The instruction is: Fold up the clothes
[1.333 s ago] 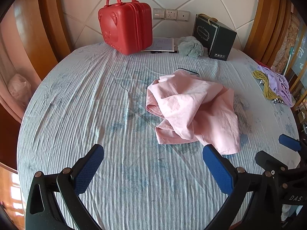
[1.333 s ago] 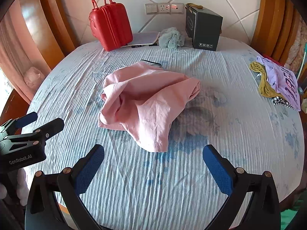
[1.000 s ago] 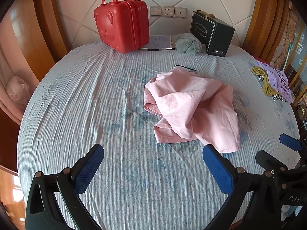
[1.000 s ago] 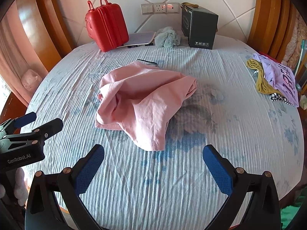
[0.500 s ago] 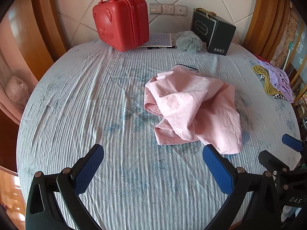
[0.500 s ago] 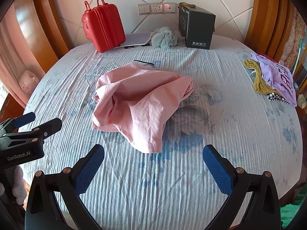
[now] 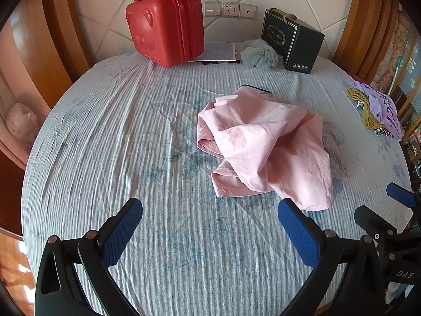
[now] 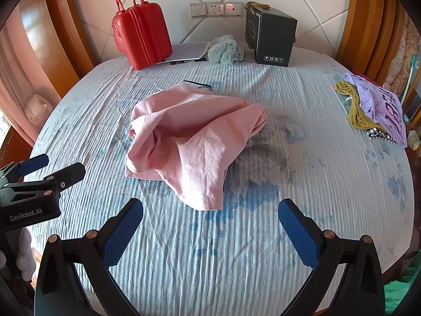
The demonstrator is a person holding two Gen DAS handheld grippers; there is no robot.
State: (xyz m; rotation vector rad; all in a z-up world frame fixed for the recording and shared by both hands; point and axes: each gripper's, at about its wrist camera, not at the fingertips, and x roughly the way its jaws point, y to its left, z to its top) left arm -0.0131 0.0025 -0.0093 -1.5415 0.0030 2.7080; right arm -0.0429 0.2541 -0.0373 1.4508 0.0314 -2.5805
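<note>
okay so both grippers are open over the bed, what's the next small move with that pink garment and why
Probably ease the right gripper forward to the pink garment and pinch its nearest hem corner. Both sets of jaws stand open and empty, the left gripper too, and the garment lies crumpled, so it needs spreading flat before folding.

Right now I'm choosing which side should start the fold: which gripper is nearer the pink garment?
Roughly equal, left slightly nearer. The left gripper, open, hovers at the pink garment hem's left; the right gripper, open, hovers just short of that hem.

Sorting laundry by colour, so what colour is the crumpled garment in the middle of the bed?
Pale pink garment, clearest in the right wrist view.
</note>
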